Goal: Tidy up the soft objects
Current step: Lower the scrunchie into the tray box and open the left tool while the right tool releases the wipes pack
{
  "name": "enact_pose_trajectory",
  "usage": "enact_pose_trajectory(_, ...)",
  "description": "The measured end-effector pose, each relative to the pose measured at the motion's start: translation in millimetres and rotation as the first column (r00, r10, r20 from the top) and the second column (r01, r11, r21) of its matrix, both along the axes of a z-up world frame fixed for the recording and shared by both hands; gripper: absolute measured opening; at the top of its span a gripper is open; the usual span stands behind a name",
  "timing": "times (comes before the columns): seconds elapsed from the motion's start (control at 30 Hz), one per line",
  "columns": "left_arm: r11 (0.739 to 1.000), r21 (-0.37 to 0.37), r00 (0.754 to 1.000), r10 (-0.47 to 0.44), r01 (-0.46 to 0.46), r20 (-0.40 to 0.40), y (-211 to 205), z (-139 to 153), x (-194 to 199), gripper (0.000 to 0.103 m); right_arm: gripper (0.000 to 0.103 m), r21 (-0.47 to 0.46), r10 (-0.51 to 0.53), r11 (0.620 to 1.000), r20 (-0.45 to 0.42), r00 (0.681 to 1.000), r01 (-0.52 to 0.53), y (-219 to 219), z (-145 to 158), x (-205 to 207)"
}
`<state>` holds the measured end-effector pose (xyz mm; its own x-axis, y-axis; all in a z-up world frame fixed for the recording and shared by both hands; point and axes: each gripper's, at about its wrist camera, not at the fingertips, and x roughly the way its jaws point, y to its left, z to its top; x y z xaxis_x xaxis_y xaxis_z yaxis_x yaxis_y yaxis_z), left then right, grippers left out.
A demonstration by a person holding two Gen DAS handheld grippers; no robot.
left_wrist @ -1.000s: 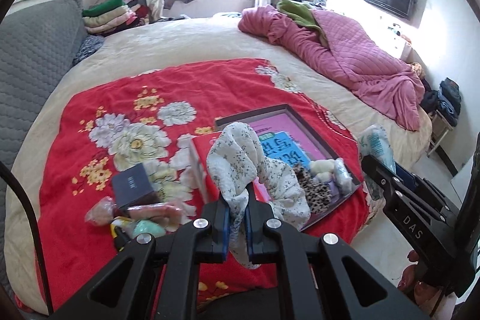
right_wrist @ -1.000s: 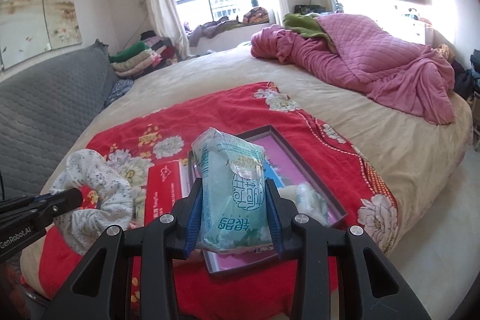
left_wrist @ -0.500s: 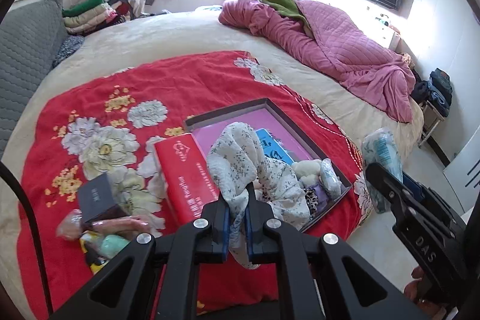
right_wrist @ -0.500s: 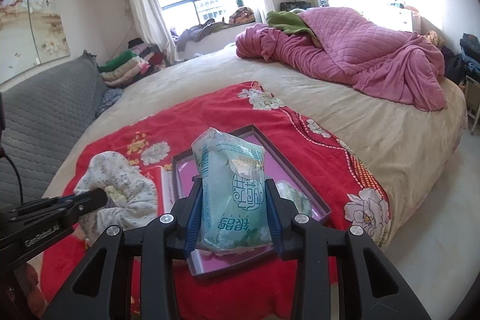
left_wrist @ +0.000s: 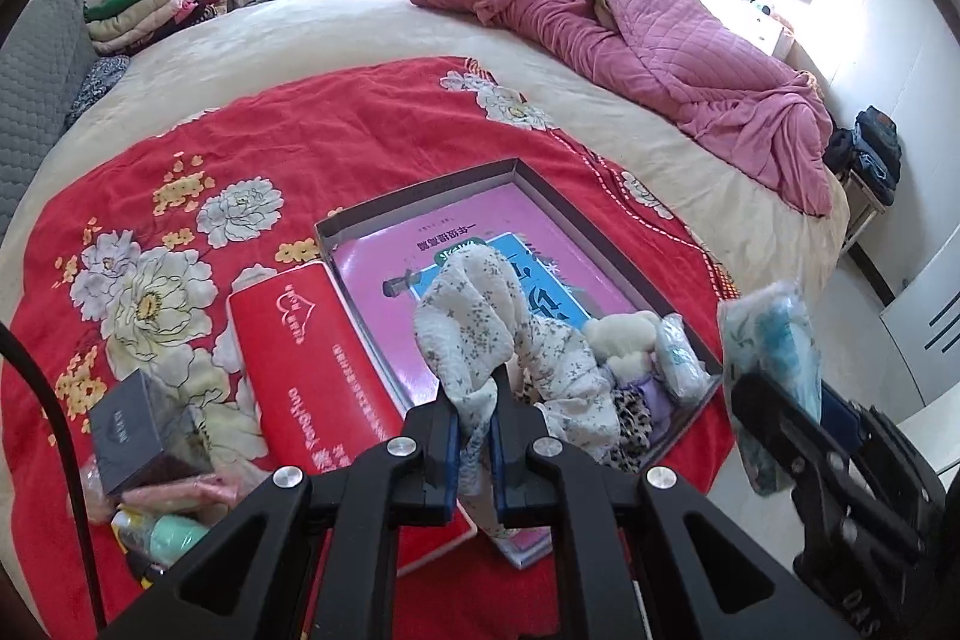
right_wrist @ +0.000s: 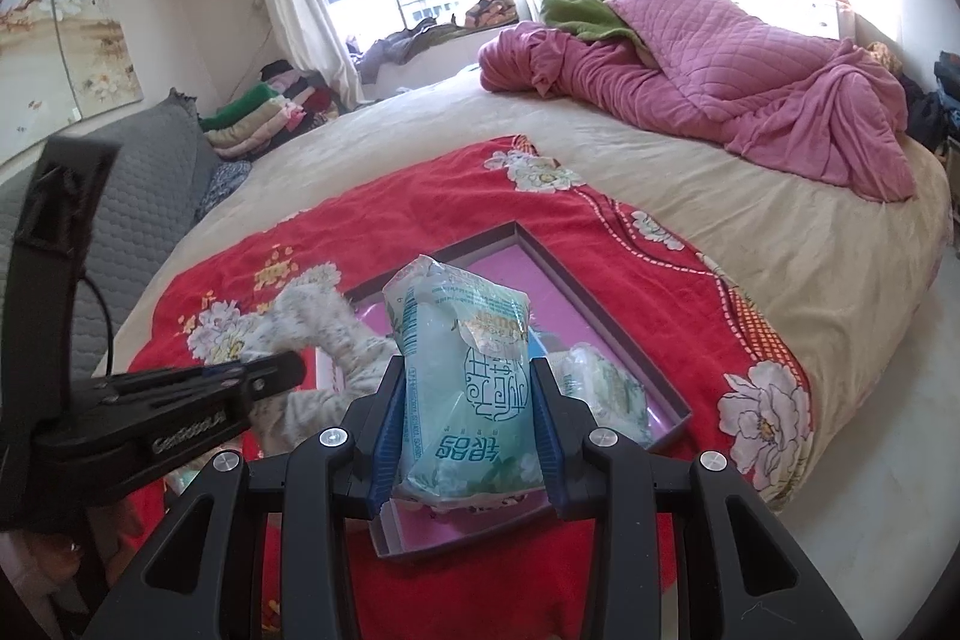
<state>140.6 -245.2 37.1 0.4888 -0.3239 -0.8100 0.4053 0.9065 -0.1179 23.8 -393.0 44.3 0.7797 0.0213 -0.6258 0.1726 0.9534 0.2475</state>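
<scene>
My left gripper (left_wrist: 474, 427) is shut on a white floral scrunchie (left_wrist: 474, 316) and holds it over the near part of a grey tray (left_wrist: 420, 196) with a pink book inside. My right gripper (right_wrist: 468, 424) is shut on a pale green tissue pack (right_wrist: 465, 376), held above the tray's near end (right_wrist: 606, 298). In the tray's near right corner lie a leopard scrunchie (left_wrist: 630, 424), a cream plush (left_wrist: 621, 340) and a small tissue pack (left_wrist: 678, 358). The scrunchie also shows in the right wrist view (right_wrist: 312, 316).
A red tissue box (left_wrist: 312, 358) lies left of the tray on the red floral blanket (left_wrist: 300, 130). A dark box (left_wrist: 138, 430) and small wrapped items (left_wrist: 162, 526) lie at the near left. A pink quilt (left_wrist: 660, 40) is heaped at the far right.
My left gripper has carried the scrunchie forward and right, from beside the red box to over the tray. My right gripper with the tissue pack has come closer over the tray's near end.
</scene>
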Motion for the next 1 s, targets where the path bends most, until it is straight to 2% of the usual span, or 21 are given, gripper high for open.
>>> enact_pose_trajectory(0.27,1.0,0.021,0.999,-0.01,0.011,-0.037,-10,-18,17,0.008,0.04,-0.014,0.015,1.0,-0.042,0.999,-0.016,2,-19,17)
enact_pose_trajectory(0.87,1.0,0.025,0.993,0.019,-0.016,-0.114,-2,-54,42,0.008,0.04,-0.044,0.032,0.998,-0.137,0.99,-0.039,12,-61,48)
enact_pose_trajectory(1.0,0.999,0.026,0.992,0.028,-0.025,-0.124,-2,-58,46,0.008,0.041,-0.015,0.034,0.999,-0.154,0.987,-0.036,9,-73,57)
